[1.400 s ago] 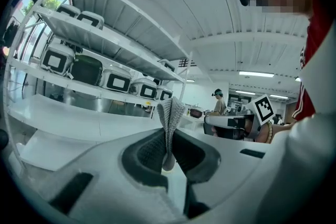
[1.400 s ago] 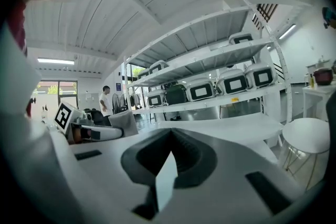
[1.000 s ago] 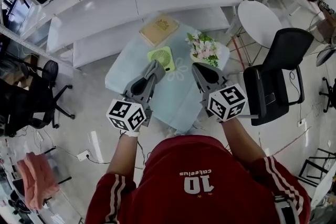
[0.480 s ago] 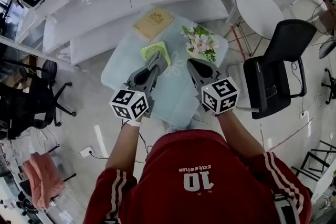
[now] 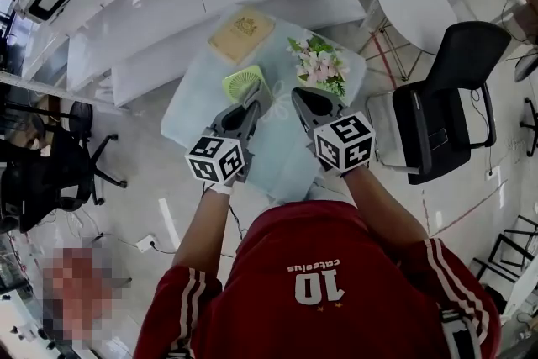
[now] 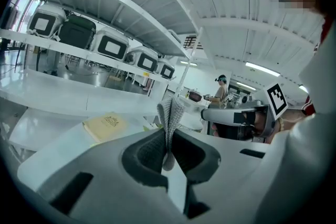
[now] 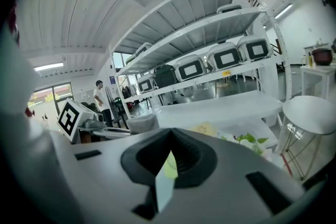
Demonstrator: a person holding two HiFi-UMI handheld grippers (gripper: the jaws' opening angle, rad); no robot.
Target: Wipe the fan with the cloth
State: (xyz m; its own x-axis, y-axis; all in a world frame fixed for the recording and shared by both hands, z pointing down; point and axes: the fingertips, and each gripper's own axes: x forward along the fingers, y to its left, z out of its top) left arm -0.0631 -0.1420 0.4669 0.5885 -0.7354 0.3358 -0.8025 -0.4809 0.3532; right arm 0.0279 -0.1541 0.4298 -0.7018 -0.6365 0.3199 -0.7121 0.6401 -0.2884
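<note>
Left hand-held gripper (image 5: 255, 102) is clamped tight on a folded grey cloth (image 6: 171, 113), its tip just beside the small green fan (image 5: 242, 82) on the bench (image 5: 282, 160). Right hand-held gripper (image 5: 298, 96) hovers alongside, jaws pressed together on nothing (flowers (image 5: 318, 63) stand near its tip)

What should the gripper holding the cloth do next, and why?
I'd guess: move the left gripper forward and down so the grey cloth presses onto the green fan. Its jaws are shut on the cloth, whose tip is at the fan's near edge on the table. I can't tell whether it touches yet. The right gripper is shut, holding nothing.
</note>
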